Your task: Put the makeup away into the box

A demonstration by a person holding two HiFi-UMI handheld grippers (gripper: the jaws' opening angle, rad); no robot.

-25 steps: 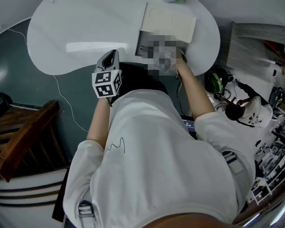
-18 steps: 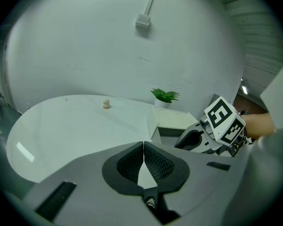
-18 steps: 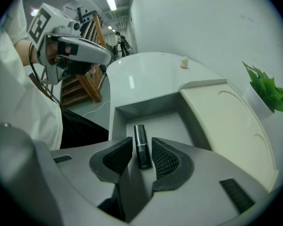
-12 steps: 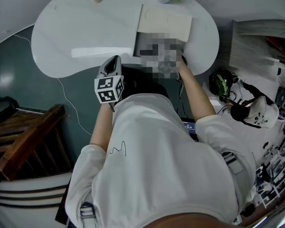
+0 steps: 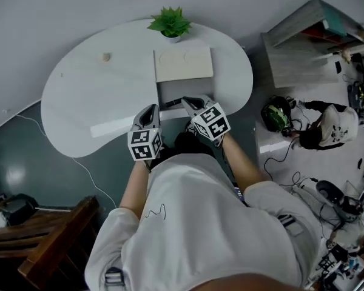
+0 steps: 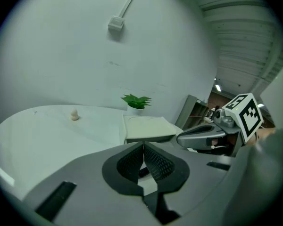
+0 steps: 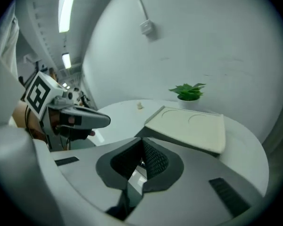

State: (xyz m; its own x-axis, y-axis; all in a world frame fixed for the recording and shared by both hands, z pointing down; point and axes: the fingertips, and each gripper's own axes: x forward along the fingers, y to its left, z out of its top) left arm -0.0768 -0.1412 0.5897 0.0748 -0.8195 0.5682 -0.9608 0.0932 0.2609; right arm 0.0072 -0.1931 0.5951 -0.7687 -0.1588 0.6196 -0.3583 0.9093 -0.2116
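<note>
The makeup box [image 5: 168, 93] stands open on the white table [image 5: 91, 102], its cream lid [image 5: 183, 64] raised behind it. A slim dark item [image 5: 171, 103] lies at the box's front edge. My right gripper [image 5: 188, 100] hovers over that front edge; its jaws have just been closing and now stand shut with nothing between the pads [image 7: 142, 147]. My left gripper [image 5: 148, 110] is beside it on the left, over the table's near edge, pads pressed together and empty [image 6: 144, 147]. A small beige item [image 5: 107, 57] sits alone far left on the table.
A potted plant [image 5: 171, 22] stands behind the lid. A wooden chair [image 5: 54, 247] is at lower left. Shelving [image 5: 303, 47] and a headset [image 5: 276, 115] with cables clutter the floor on the right.
The head view has pulled back and shows the whole table. The right gripper, hidden before, has risen into sight by the box. The left gripper has moved in toward the table edge.
</note>
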